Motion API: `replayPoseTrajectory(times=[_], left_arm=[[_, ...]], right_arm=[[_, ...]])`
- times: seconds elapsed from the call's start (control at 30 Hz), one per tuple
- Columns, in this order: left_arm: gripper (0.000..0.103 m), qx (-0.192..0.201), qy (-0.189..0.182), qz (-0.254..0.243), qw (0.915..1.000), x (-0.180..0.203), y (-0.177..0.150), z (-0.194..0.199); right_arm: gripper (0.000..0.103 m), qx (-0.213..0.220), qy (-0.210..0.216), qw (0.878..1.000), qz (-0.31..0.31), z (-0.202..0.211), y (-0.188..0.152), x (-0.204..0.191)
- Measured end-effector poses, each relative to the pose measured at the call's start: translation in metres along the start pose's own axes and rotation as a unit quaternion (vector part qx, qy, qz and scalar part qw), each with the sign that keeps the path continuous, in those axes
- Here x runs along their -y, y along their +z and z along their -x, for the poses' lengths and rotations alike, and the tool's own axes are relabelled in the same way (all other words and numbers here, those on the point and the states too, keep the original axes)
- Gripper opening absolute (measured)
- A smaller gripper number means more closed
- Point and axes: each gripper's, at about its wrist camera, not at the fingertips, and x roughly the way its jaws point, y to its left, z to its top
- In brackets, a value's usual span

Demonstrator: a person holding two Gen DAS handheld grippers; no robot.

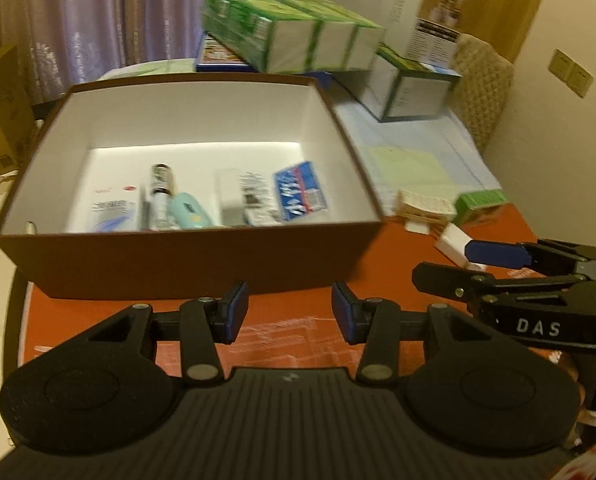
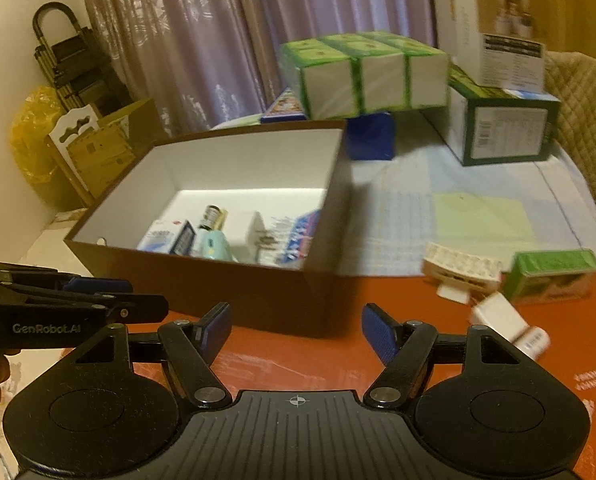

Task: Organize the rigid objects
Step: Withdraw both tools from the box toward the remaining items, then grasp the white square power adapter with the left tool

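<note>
I hold both claws over the near edge of the orange table (image 2: 298, 356), just in front of the brown box (image 1: 186, 256). My left claw (image 1: 289, 311) has its jaws partly apart and there is nothing between them. My right claw (image 2: 296, 330) stands a little wider, also with nothing between the blue pads. Inside the box, on its white floor, I see a blue and white packet (image 1: 301, 195), a pale green small device (image 1: 188, 211), a battery (image 2: 213, 217) and some white packets, all blurred. To the right of the box, on the table, lie a white blister pack (image 2: 461, 270), a small green box (image 2: 551, 274) and a small white box (image 2: 495, 316). At the far side, green and white cartons (image 2: 363, 74) are piled up.
</note>
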Motion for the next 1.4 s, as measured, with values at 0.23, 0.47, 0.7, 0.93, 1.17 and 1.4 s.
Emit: replayPoseTrajectory(times=[0.23, 0.47, 0.7, 0.93, 1.17, 1.4], left_arm=[[0.041, -0.009, -0.033, -0.032, 0.9989, 0.045, -0.01, -0.011], [0.041, -0.015, -0.064, -0.07, 0.9954, 0.092, -0.011, -0.029], [0.041, -0.019, -0.084, -0.094, 0.9919, 0.13, -0.01, -0.055], [0.041, -0.023, -0.088, -0.108, 0.9899, 0.157, -0.011, -0.086], [0.047, -0.028, -0.089, -0.128, 0.9873, 0.175, -0.009, -0.12], [0.055, -0.02, -0.077, -0.16, 0.9839, 0.189, 0.003, -0.153]], right_arm=[[0.069, -0.004, -0.028, 0.999, -0.024, 0.024, -0.018, 0.04], [0.069, -0.012, -0.057, 0.997, -0.056, 0.044, -0.032, 0.084], [0.069, -0.021, -0.081, 0.993, -0.083, 0.058, -0.043, 0.125], [0.069, -0.029, -0.095, 0.99, -0.099, 0.064, -0.05, 0.158], [0.069, -0.04, -0.104, 0.987, -0.115, 0.056, -0.055, 0.185], [0.069, -0.049, -0.111, 0.984, -0.131, 0.049, -0.057, 0.207]])
